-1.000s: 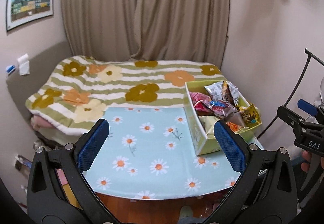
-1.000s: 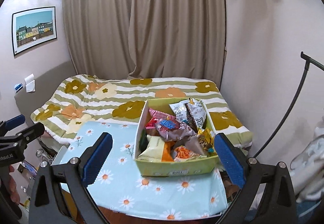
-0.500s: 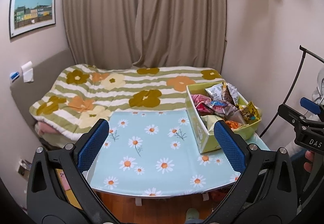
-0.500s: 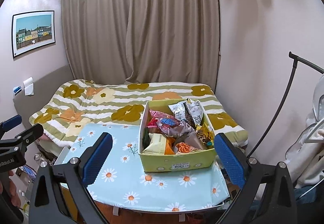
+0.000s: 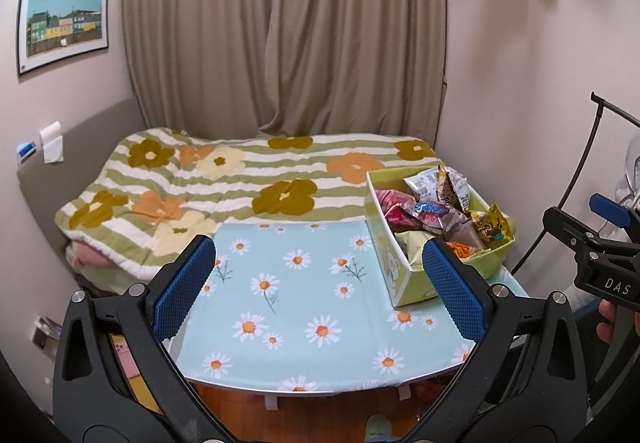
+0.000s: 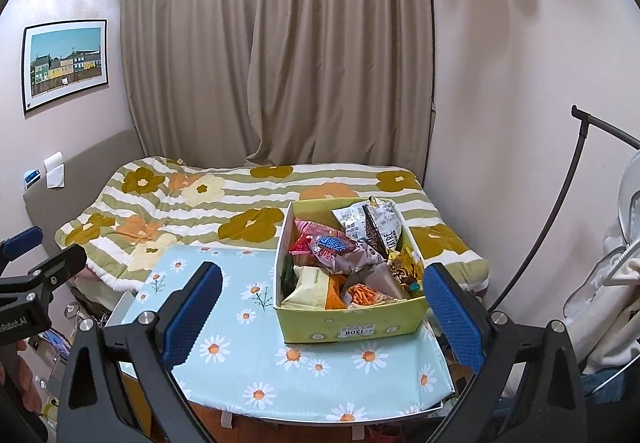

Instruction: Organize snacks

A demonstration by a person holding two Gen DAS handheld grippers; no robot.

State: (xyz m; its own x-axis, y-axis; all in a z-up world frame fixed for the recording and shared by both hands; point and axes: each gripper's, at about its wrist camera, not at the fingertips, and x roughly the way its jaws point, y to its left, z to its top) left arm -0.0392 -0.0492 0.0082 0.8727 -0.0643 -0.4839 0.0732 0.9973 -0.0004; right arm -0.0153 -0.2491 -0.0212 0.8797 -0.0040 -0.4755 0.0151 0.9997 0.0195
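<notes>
Two grippers were held above the near edge of one table. The left gripper was spread wide, its two blue pads well apart, and nothing was gripped. The right gripper was likewise spread wide and empty. Part of each was seen at the edge of the other's view; "DAS" could be read on the right one, and "nRobot.AI" on the left.

One daisy-print cloth was laid over the table. At its right side one yellow-green box was set, with a label reading "1308" upside down on its near wall. Loose snacks were heaped inside: about ten packets could be made out, though an exact count could not be taken. Their brand names were too small to read.

Beyond the table one bed was seen, covered in a striped quilt with large flowers. Behind it one beige curtain was hung, and one framed picture of coloured houses was fixed to the left wall.
</notes>
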